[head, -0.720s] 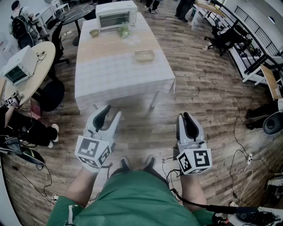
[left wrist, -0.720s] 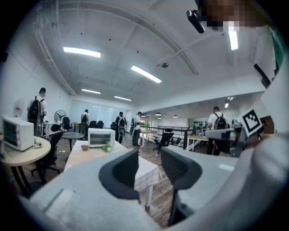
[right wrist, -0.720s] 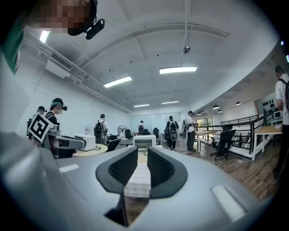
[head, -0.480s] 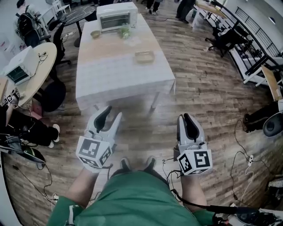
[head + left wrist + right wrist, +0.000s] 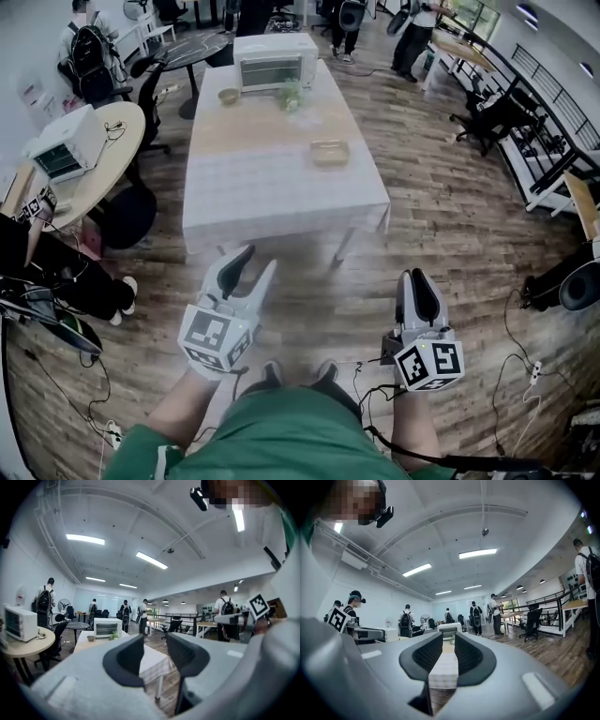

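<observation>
Nothing picked up yet. The left gripper (image 5: 259,260) hangs over the wood floor (image 5: 441,216), jaws apart w/ a moderate gap and nothing btwn them. In the left gripper view only the table's near corner & one leg show thru that gap. The right gripper (image 5: 413,276) sits at approx the same height on the other side. Its jaws are narrow, just a slim slit, also empty. The right gripper view looks along the tabletop thru the slit.

The table (image 5: 272,173), w/ a pale checked cloth, stands just ahead of both grippers: near, but not touching. On it:
- a toaster oven (image 5: 274,60) at the far end
- a small bowl (image 5: 228,95) in front of it, towards the left
- a plant (image 5: 291,94) nr the oven's front
- a shallow dish (image 5: 330,151) about mid-table, towards the right edge

All four are well apart from the grippers, and none looks disturbed, as far as I can judge.

My read: very start, approach stage only. No contact or grip made, so all handling of the things on the table is left to do.
</observation>
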Motion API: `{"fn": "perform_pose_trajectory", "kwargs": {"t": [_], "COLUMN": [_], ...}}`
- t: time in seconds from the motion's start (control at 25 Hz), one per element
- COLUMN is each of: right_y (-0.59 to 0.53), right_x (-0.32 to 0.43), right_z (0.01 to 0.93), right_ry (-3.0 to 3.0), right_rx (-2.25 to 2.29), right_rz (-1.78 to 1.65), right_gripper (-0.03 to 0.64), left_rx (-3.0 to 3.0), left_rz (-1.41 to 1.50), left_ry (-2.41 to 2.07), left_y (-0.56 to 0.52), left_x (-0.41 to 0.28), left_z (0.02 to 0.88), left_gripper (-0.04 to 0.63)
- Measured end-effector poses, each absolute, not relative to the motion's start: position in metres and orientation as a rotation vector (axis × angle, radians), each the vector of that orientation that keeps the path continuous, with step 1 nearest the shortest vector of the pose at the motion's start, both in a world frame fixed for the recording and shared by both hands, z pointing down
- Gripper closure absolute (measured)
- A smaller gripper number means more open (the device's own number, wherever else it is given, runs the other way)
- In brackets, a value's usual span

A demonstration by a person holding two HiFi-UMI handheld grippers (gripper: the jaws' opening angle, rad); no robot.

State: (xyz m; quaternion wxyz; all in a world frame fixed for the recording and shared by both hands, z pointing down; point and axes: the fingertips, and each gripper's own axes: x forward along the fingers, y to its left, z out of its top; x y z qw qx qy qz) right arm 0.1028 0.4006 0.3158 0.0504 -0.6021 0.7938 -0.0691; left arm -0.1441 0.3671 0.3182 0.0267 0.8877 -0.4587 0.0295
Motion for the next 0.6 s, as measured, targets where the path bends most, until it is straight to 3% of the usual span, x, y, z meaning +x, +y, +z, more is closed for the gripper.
{"fn": "perform_pose_trajectory", "kwargs": {"t": [0.6], "right_y": [0.377], "right_x": [0.086], "right_z": [0.33], "right_ry": [2.319], "right_rx": [-1.91], "right_rz": [-0.285], "right_gripper": [0.54], "left_rx": [2.743], "left_rz": [0.047], "left_ry": [-1.387], "left_y": [0.319], "left_x": [-0.189], "left_z": [0.327], "left_gripper": [0.443]}}
